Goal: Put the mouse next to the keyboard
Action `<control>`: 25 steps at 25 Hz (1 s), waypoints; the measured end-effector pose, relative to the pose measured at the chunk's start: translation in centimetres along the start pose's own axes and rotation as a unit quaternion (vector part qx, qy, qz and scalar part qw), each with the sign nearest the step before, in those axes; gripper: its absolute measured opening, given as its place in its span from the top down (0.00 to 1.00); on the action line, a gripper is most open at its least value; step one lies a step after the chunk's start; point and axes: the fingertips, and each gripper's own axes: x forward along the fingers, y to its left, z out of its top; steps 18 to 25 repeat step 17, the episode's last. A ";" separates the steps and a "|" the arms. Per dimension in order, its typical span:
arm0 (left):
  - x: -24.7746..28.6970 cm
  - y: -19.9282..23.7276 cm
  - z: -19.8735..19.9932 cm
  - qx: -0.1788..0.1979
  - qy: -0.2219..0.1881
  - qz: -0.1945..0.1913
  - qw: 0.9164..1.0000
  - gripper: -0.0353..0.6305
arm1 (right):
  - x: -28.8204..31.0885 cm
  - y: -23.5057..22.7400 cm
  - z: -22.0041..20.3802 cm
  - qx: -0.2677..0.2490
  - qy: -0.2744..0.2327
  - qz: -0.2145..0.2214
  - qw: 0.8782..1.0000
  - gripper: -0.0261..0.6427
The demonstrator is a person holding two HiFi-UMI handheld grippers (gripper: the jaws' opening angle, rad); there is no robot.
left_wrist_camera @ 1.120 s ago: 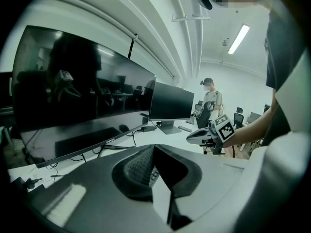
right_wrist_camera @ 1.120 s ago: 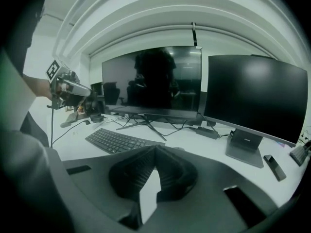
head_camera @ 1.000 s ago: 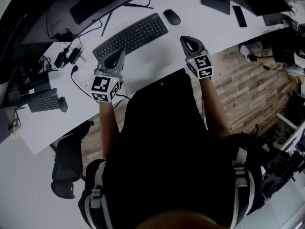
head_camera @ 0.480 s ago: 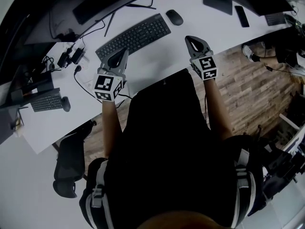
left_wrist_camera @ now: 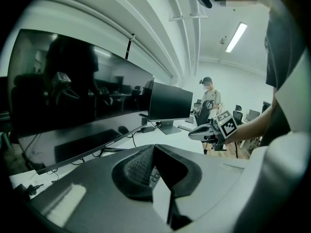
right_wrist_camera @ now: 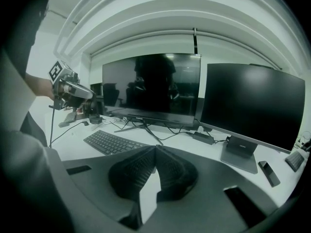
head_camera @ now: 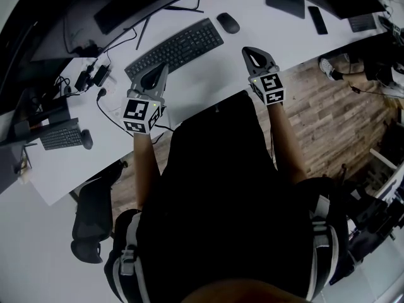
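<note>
Your left hand-held gripper and right hand-held gripper are closed and empty. The mouse lies near the keyboard, at its two o'clock, seemingly placed.

light: dim, cool, from ceiling strip | head view: underexposed, torso near black, tabletop pale | screen: mirrors room | edges: fisheye bend, black vignette | near foreground: soft
</note>
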 end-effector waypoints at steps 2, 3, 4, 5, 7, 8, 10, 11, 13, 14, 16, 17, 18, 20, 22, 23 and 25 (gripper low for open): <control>0.0 0.1 0.0 0.002 0.001 0.001 1.000 0.95 | 0.0 0.1 -0.1 -0.001 0.001 0.001 1.000 0.96; 0.0 0.2 0.0 0.003 0.002 0.002 1.000 0.95 | 0.0 0.1 -0.1 -0.001 0.002 0.000 1.000 0.96; -0.1 0.2 0.0 0.003 0.003 0.002 1.000 0.95 | 0.0 0.2 -0.1 -0.002 0.003 0.000 1.000 0.96; -0.1 0.2 -0.1 0.004 0.004 0.002 1.000 0.95 | -0.1 0.2 -0.1 -0.003 0.003 -0.001 1.000 0.96; -0.3 0.2 -0.1 0.004 0.005 0.002 1.000 0.95 | -0.2 0.2 -0.1 -0.002 0.003 -0.003 1.000 0.96; -0.3 0.2 -0.1 0.005 0.004 0.002 1.000 0.95 | -0.3 0.1 0.0 -0.001 0.002 -0.003 1.000 0.96; -0.4 0.1 -0.1 0.005 0.004 0.000 1.000 0.95 | -0.4 0.2 -0.1 -0.002 0.004 -0.005 1.000 0.96; -0.5 0.1 -0.2 0.005 0.004 0.000 1.000 0.95 | -0.4 0.3 -0.2 -0.003 0.005 -0.005 1.000 0.96; -0.7 0.2 -0.4 0.006 0.004 0.001 1.000 0.95 | -0.5 0.6 -0.3 -0.004 0.005 -0.005 1.000 0.96; -0.9 0.2 -0.5 0.006 0.005 0.001 1.000 0.95 | -0.5 0.7 -0.3 -0.004 0.004 -0.004 1.000 0.96; -1.1 0.3 -0.6 0.005 0.006 0.003 1.000 0.95 | -0.5 0.9 -0.2 -0.002 0.002 -0.004 1.000 0.96; -1.2 0.3 -0.7 0.004 0.006 0.003 1.000 0.95 | -0.6 1.0 -0.2 -0.001 0.002 -0.004 1.000 0.96; -1.2 0.3 -0.7 0.004 0.006 0.003 1.000 0.95 | -0.6 1.0 -0.2 -0.001 0.002 -0.004 1.000 0.96; -1.2 0.3 -0.7 0.004 0.006 0.003 1.000 0.95 | -0.6 1.0 -0.2 -0.001 0.002 -0.004 1.000 0.96; -1.2 0.3 -0.7 0.004 0.006 0.003 1.000 0.95 | -0.6 1.0 -0.2 -0.001 0.002 -0.004 1.000 0.96; -1.2 0.3 -0.7 0.004 0.006 0.003 1.000 0.95 | -0.6 1.0 -0.2 -0.001 0.002 -0.004 1.000 0.96; -1.2 0.3 -0.7 0.004 0.006 0.003 1.000 0.95 | -0.6 1.0 -0.2 -0.001 0.002 -0.004 1.000 0.96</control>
